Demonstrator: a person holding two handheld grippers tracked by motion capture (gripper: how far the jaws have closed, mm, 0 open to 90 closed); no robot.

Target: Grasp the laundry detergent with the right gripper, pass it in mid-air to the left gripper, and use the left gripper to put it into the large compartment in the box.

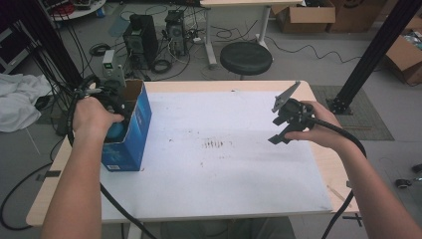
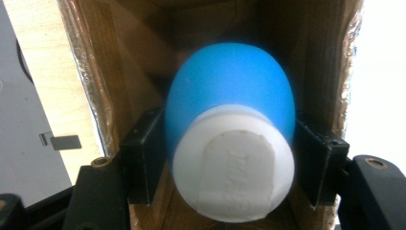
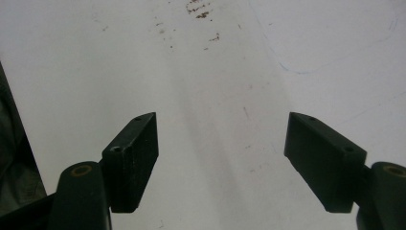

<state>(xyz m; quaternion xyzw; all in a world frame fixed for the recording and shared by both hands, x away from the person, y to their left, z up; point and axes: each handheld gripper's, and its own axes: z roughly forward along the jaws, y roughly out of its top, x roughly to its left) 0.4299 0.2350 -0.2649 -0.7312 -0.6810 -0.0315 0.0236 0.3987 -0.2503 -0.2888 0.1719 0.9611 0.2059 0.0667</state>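
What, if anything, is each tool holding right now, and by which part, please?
The left tool grips a blue bulb-shaped object by its sides, just above its white base, inside the cardboard box. The right tool is open and holds nothing.

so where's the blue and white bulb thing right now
The blue and white bulb sits between the left gripper pads inside the open cardboard box, at the table's left edge in the high view.

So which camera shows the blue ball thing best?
The left gripper view: the blue ball with its white base sits close between the jaws inside the box. The high view catches just a blue sliver.
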